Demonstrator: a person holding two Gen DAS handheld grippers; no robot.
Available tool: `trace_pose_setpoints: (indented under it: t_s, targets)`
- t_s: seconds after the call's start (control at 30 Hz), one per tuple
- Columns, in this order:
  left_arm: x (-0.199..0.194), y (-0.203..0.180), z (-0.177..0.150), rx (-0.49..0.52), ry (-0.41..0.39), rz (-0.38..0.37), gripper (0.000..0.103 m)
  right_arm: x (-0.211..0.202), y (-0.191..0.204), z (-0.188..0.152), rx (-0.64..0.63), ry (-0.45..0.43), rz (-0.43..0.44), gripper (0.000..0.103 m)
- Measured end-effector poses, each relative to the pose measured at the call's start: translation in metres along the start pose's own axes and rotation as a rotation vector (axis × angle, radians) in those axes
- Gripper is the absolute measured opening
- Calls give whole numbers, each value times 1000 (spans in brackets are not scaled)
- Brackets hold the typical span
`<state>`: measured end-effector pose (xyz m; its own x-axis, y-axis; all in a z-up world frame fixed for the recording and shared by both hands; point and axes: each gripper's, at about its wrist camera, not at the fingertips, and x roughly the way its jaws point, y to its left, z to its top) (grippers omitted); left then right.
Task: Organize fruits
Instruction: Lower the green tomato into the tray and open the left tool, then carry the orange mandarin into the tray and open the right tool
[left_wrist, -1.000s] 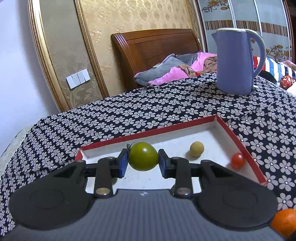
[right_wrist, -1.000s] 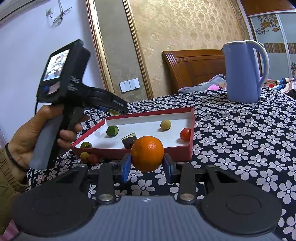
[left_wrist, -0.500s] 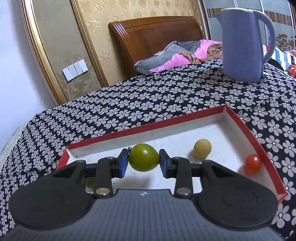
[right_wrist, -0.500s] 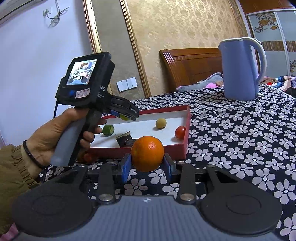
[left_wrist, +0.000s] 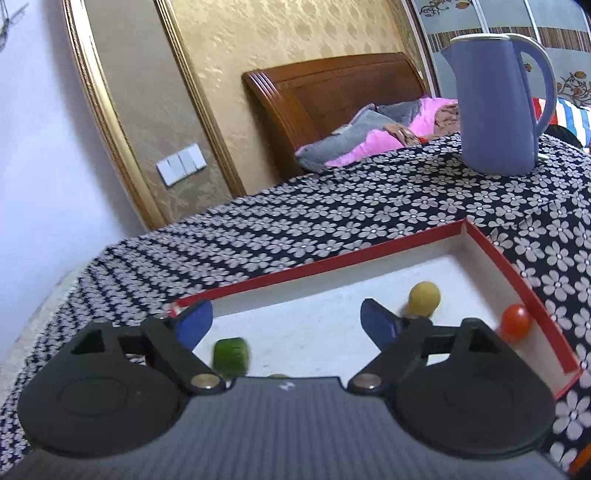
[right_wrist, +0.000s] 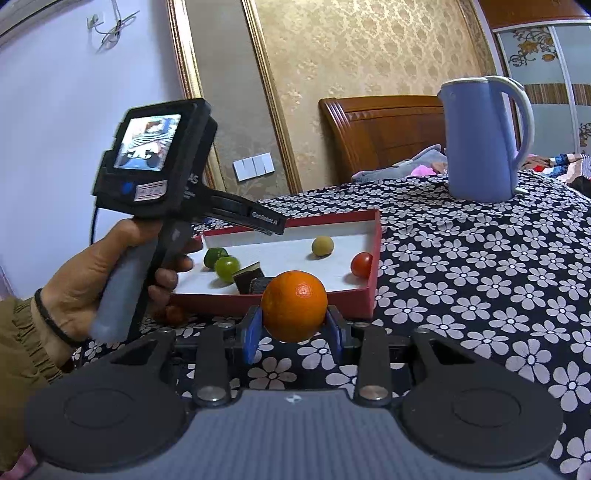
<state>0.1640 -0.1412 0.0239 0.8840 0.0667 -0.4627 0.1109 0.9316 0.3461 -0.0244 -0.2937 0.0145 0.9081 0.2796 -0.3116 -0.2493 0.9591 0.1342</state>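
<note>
Green fruit dropped into the red tray, orange waiting its turn

The left gripper (left_wrist: 286, 325) hangs over the tray (left_wrist: 491, 254) tilted nose-down, its jaws opening with nothing between them, so the green fruit (left_wrist: 229, 356) lies blurred on the white floor just below, toward 7 o'clock of the gap. A yellow fruit (left_wrist: 424, 295) sits at 2 o'clock and a red tomato (left_wrist: 515, 321) against the right wall. The right gripper (right_wrist: 293, 326) pinches the orange (right_wrist: 294, 305) short of the tray's near wall (probably queued for placing next), held nearly level above the flowered worktop (right_wrist: 480, 280), while the person's left hand (right_wrist: 110, 273) grips the other handle at 9 o'clock
</note>
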Motion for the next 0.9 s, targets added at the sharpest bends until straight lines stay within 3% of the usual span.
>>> trace_pose_setpoints:
  t_s: [0.33, 0.7, 0.9]
  targets:
    - [-38, 33, -35, -95, -3, 11, 103, 6, 14, 13, -58, -3, -4, 36]
    - [-64, 70, -78, -204, 10, -12, 103, 18, 23, 27, -106, -1, -33, 36]
    - [-65, 77, -95, -225, 26, -23, 103, 48, 28, 48, -156, 8, -61, 36]
